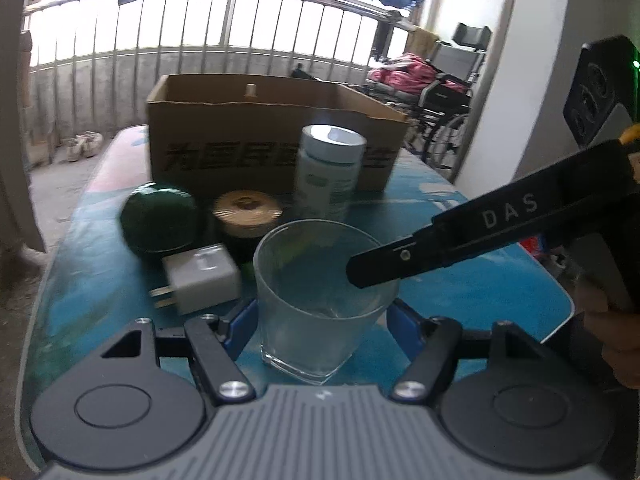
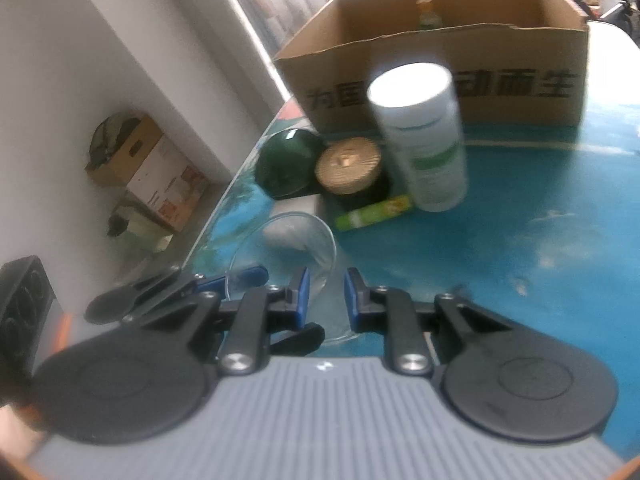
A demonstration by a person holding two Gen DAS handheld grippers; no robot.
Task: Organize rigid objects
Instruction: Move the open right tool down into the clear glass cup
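the left gripper held the one glass tumbler near the table's front edge, blue pads against its sides. the right gripper was pinched nearly shut on the tumbler's rim wall. glass looked rigid, slick and breakable, with a heavy base; low on the walls seemed the safest hold. behind it lay one white charger plug, one green stick pack, one dark green jar, one gold-lidded jar, one white bottle, then one cardboard box holding a small bottle.
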